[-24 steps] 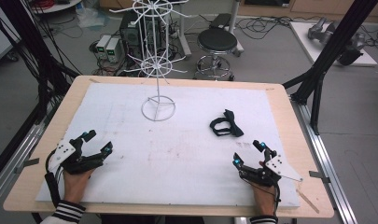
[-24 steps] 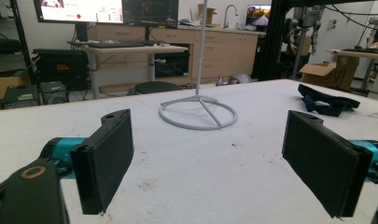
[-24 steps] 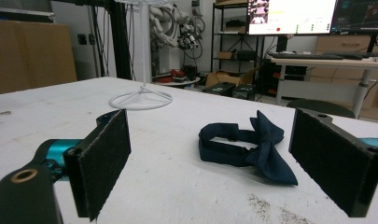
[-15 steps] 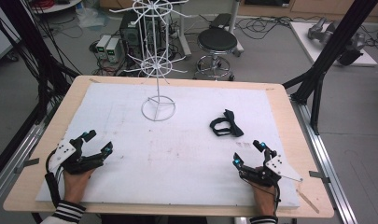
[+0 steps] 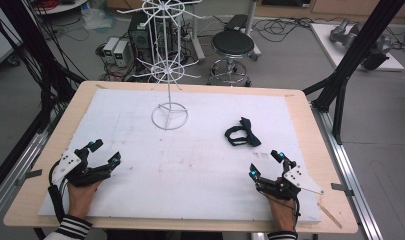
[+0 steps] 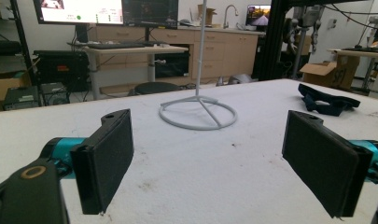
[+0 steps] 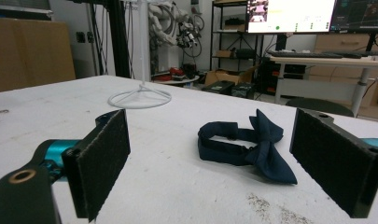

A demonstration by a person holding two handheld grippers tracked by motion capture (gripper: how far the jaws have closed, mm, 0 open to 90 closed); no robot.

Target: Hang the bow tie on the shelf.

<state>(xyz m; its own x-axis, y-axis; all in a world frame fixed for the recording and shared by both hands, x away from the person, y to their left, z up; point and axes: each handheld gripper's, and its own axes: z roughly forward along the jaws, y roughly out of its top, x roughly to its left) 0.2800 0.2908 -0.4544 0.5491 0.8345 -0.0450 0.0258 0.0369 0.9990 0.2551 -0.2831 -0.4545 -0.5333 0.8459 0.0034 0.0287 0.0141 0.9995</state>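
Two grippers rest low at the near edge of the white table (image 5: 140, 210), one at each corner: left gripper (image 5: 104, 152) with jaws wide apart and nothing between them, right gripper (image 5: 265, 163) likewise spread and empty. One dark bow tie (image 5: 242, 135) lies flat on the table just beyond the right gripper, apart from it. One white wire stand (image 5: 169, 116) stands upright left of the tie, toward the far edge.

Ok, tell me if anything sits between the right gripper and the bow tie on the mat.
Nothing visible stands in the way. The right gripper rests at the near edge of the white mat, jaws open, and the dark bow tie lies straight ahead with only bare mat between them. The white wire stand is off to the far left, well clear.
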